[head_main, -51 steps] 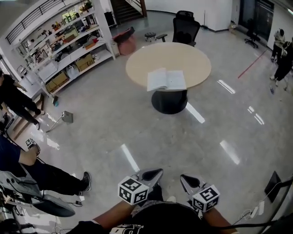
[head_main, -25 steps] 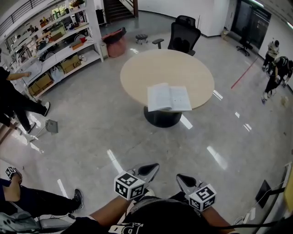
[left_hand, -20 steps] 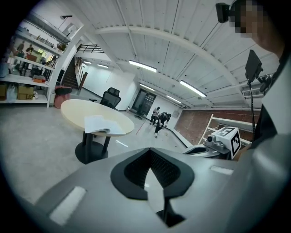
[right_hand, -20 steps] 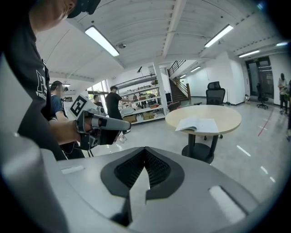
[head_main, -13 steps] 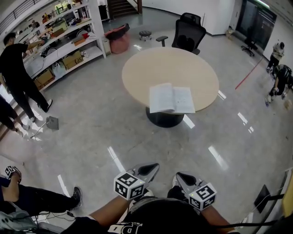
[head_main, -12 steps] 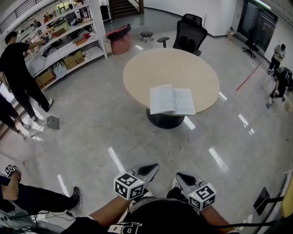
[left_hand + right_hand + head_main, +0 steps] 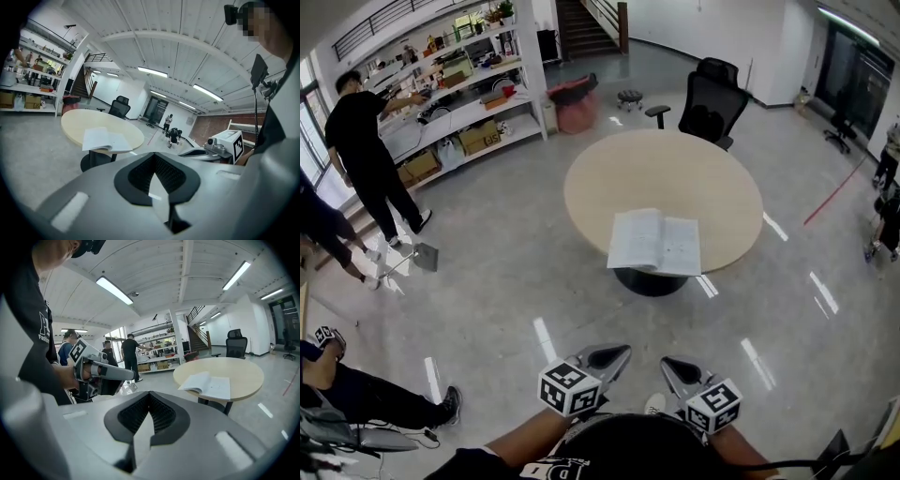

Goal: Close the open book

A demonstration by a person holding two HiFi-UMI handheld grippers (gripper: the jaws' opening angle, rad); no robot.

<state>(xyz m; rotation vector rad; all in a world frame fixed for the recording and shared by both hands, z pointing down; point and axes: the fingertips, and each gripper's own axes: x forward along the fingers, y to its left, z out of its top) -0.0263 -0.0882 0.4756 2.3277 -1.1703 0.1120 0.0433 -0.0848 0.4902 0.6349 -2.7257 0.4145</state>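
An open book [image 7: 654,242] lies flat, pages up, at the near edge of a round beige table [image 7: 675,178] some way ahead across the floor. Both grippers are held low in front of my body, far short of the table. My left gripper [image 7: 619,352] is shut with nothing between its jaws. My right gripper [image 7: 669,364] beside it is shut and empty too. The left gripper view shows the book [image 7: 105,139] on the table [image 7: 77,125] beyond the shut left gripper [image 7: 153,157]. In the right gripper view the book [image 7: 209,383] lies ahead of the shut right gripper [image 7: 149,398].
A black office chair [image 7: 713,96] stands behind the table, with a red bin [image 7: 577,103] and a stool to its left. Storage shelves [image 7: 450,89] line the left wall, where a person in black [image 7: 370,155] stands. A dustpan [image 7: 423,255] lies on the floor; another person sits at lower left [image 7: 356,398].
The table and book have come nearer and sit lower in the head view. The person in black has walked up to the shelves. Both grippers stay shut, side by side.
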